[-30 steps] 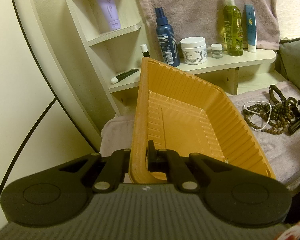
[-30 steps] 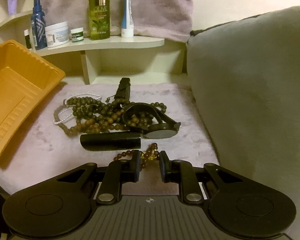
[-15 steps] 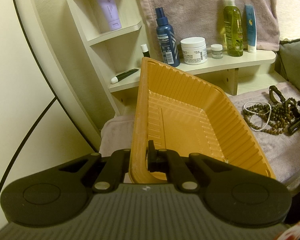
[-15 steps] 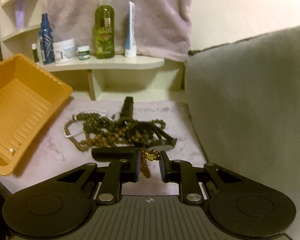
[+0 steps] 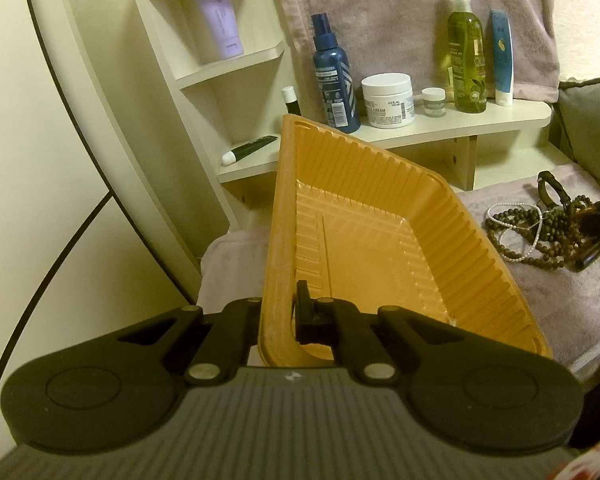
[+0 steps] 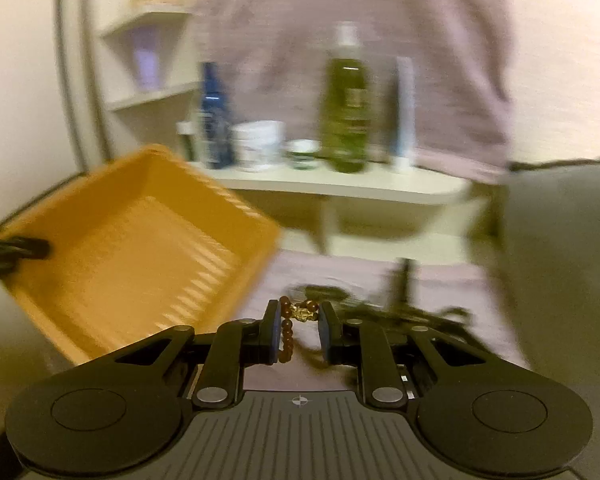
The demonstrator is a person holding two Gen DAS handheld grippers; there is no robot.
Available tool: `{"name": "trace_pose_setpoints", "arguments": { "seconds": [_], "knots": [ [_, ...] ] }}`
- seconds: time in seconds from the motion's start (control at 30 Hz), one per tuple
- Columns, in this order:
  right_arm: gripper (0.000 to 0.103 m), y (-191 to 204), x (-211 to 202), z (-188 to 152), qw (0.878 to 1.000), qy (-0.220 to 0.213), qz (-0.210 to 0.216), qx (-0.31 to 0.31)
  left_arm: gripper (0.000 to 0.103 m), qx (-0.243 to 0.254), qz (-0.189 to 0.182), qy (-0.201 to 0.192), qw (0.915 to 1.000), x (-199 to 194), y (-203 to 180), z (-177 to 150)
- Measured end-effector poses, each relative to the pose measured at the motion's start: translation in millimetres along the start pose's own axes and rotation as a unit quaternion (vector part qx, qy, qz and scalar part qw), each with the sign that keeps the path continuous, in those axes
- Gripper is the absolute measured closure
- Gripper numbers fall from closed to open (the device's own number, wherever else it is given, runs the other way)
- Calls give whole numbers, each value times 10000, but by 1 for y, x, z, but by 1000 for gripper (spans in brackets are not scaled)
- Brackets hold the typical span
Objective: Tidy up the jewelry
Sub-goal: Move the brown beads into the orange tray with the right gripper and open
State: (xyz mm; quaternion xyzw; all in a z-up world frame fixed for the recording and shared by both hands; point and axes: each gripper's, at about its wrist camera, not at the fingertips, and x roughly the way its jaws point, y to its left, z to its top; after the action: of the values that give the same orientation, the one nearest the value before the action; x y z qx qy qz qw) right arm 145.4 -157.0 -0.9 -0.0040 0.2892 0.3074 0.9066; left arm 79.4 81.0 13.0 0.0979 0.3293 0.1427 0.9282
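Observation:
My left gripper point(image 5: 278, 314) is shut on the near rim of an orange ribbed plastic tray point(image 5: 364, 236) and holds it tilted above the mauve cloth. The tray also shows in the right wrist view point(image 6: 132, 248), to the left. My right gripper point(image 6: 299, 322) is shut on a reddish-brown bead bracelet point(image 6: 288, 332) with an amber charm, lifted above the cloth, just right of the tray. A pile of dark wooden bead necklaces, a pearl strand and dark straps point(image 5: 548, 226) lies on the cloth at the right. The right wrist view is blurred.
A cream shelf point(image 5: 440, 128) behind holds a blue spray bottle point(image 5: 334, 80), a white jar point(image 5: 387, 98), a small jar, a green oil bottle point(image 5: 466, 56) and a tube. A mauve towel hangs behind. A grey cushion point(image 6: 560, 260) stands at the right.
My right gripper has risen off the cloth with the bead bracelet and swung left toward the tray. My left gripper and the tray have stayed still.

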Motion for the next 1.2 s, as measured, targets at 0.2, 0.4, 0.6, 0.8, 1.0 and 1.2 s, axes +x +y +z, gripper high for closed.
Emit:
{"name": "trace_pose_setpoints", "arguments": {
  "seconds": [0.2, 0.4, 0.6, 0.8, 1.0, 1.2],
  "knots": [
    [83, 38, 25, 4, 9967, 213, 702, -360, 100, -3, 3, -1, 10000, 0, 0, 0],
    [83, 52, 44, -5, 9939, 493, 918, -354, 100, -4, -1, 4, 10000, 0, 0, 0],
    [83, 48, 54, -10, 9931, 598, 977, -239, 100, -5, 0, 2, 10000, 0, 0, 0],
    [68, 48, 55, -11, 9920, 575, 1112, -136, 100, -5, -2, 3, 10000, 0, 1, 0],
    [42, 45, 46, -10, 9945, 360, 984, -74, 100, -6, 3, 0, 10000, 0, 1, 0],
    [42, 31, 35, -16, 9984, 287, 484, 62, 100, -8, 0, -6, 10000, 0, 1, -1]
  ]
}}
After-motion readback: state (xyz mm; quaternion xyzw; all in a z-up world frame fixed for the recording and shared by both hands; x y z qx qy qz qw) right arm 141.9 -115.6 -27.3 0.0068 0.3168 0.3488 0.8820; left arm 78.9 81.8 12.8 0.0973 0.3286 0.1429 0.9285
